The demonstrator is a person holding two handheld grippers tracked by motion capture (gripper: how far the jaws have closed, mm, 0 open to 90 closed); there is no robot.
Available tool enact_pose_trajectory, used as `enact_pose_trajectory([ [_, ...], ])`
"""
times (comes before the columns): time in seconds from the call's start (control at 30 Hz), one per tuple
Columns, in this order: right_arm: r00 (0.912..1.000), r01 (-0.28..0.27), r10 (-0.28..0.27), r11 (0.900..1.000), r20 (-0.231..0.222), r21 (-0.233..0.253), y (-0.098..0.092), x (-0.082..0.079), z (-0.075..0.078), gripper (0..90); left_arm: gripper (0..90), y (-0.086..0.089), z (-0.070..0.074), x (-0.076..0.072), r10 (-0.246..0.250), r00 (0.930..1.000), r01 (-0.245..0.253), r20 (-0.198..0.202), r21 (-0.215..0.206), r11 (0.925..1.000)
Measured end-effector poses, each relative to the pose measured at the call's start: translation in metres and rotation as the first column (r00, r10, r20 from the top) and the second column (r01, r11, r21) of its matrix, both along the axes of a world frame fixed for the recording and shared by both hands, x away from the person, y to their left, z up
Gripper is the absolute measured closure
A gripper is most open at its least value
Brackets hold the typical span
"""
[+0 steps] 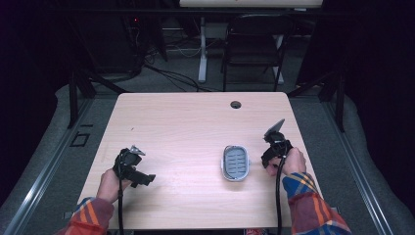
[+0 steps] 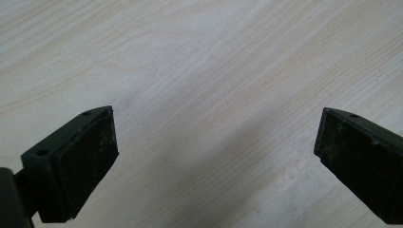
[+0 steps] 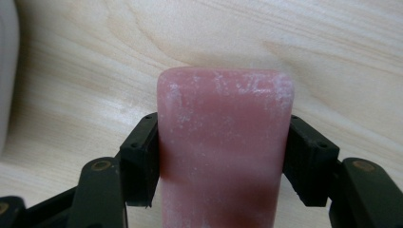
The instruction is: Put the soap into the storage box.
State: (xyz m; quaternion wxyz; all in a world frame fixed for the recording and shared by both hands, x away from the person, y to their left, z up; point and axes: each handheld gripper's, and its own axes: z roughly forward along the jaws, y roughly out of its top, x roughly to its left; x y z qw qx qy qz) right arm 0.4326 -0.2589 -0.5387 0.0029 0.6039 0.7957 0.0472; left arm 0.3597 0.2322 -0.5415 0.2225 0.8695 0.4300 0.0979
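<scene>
A pink bar of soap (image 3: 223, 147) with a whitish bloom sits between the two black jaws of my right gripper (image 3: 223, 159), which is shut on its sides just above the wooden table. In the high view my right gripper (image 1: 275, 149) is at the table's right side, just right of a grey oval soap dish (image 1: 236, 162) with a slotted floor. My left gripper (image 1: 133, 169) rests low at the table's left front. In the left gripper view my left gripper (image 2: 216, 152) is open, its jaws wide apart over bare wood.
The light wooden table (image 1: 195, 132) has a round cable hole (image 1: 236, 104) near its far edge. A dark folding chair (image 1: 254, 46) and a white desk leg (image 1: 202, 49) stand beyond it. The soap dish's pale rim (image 3: 7, 71) shows at the right gripper view's left edge.
</scene>
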Motion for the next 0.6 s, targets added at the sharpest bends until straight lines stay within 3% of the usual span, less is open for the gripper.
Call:
enact_pose_trajectory([
  [0.1,0.9998,-0.013,0.013,1.0,-0.018,-0.011,-0.002,0.0,0.005,37.2,0.7,0.0,0.0,0.0,0.001,1.0,-0.001,0.004,-0.001,1.0],
  [0.2,1.0,0.001,-0.001,1.0,-0.007,0.018,-0.004,-0.001,0.008,37.2,0.7,0.0,0.0,0.0,-0.001,1.0,0.001,0.006,-0.001,1.0],
  [0.6,0.9989,-0.041,0.042,0.999,-0.022,0.03,-0.004,-0.006,0.031,37.2,0.7,0.0,0.0,0.0,-0.009,1.0,0.009,0.002,0.005,1.0],
])
